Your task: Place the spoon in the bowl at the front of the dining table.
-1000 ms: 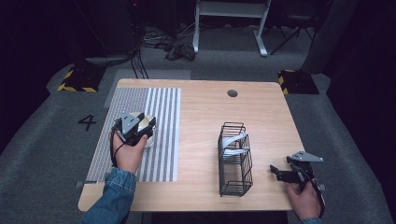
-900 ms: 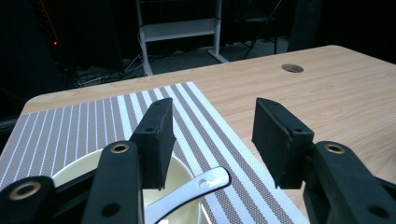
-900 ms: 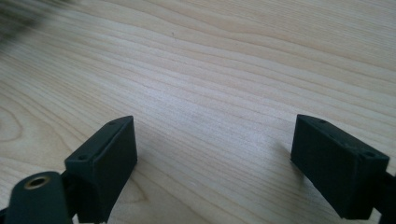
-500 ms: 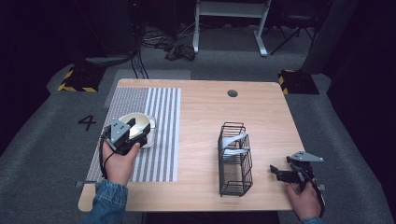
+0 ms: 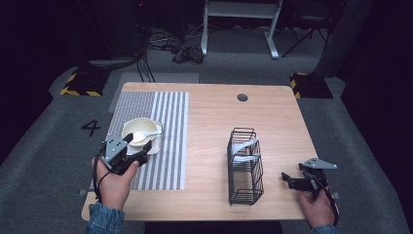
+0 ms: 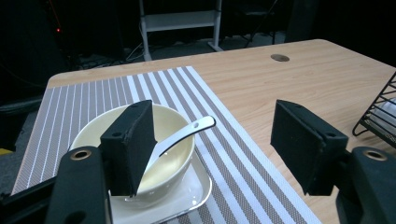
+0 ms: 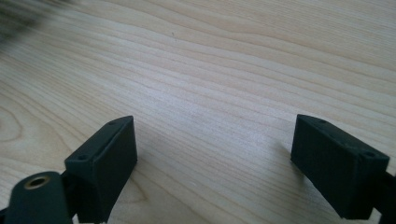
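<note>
A cream bowl (image 5: 136,127) with a white spoon (image 5: 147,133) in it stands on a white square plate (image 5: 155,146) on the striped placemat (image 5: 168,117). My left gripper (image 5: 138,149) is open just in front of the bowl, jaws pointing at it with nothing between them. In the left gripper view the bowl (image 6: 175,154) and spoon (image 6: 196,127) lie beyond the left jaw of that gripper (image 6: 217,140). My right gripper (image 5: 290,181) rests open near the table's front right, over bare wood (image 7: 215,154).
A black wire basket (image 5: 246,165) with white pieces (image 5: 242,148) inside stands right of centre; its corner (image 6: 379,114) shows in the left gripper view. A round cable hole (image 5: 242,97) sits near the wooden table's (image 5: 209,126) far edge.
My left gripper has drawn back from over the bowl toward the front left, uncovering the bowl and spoon. The right gripper has not moved.
</note>
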A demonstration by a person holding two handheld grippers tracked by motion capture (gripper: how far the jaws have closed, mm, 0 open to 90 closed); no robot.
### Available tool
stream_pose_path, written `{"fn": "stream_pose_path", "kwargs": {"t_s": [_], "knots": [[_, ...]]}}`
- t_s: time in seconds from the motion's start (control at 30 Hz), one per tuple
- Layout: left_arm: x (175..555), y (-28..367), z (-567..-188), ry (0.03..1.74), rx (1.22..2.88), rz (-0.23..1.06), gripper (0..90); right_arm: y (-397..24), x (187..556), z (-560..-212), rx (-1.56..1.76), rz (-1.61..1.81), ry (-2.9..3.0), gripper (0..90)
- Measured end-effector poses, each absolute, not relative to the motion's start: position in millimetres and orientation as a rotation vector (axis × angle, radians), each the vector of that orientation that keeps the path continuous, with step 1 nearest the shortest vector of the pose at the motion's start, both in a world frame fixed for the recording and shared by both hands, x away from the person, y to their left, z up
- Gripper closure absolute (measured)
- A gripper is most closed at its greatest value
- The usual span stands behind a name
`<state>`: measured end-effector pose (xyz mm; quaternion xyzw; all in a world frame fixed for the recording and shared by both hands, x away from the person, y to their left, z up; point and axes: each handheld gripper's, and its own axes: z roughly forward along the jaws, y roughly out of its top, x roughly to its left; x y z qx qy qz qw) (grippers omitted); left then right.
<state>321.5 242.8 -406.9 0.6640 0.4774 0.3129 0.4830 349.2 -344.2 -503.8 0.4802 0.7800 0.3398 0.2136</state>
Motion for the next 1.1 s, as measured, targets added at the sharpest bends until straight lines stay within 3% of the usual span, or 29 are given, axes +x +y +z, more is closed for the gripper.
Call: {"fn": "stream_pose_path", "kwargs": {"t_s": [0.37, 1.1], "knots": [[311, 255, -411, 1.158, 1.648, 0.76, 16.0, -344, 349, -504, 1.332, 0.943, 2.165, 14.5], [291, 274, -439, 1.232, 1.726, 0.725, 16.0, -344, 349, -504, 1.332, 0.943, 2.165, 14.5]]}}
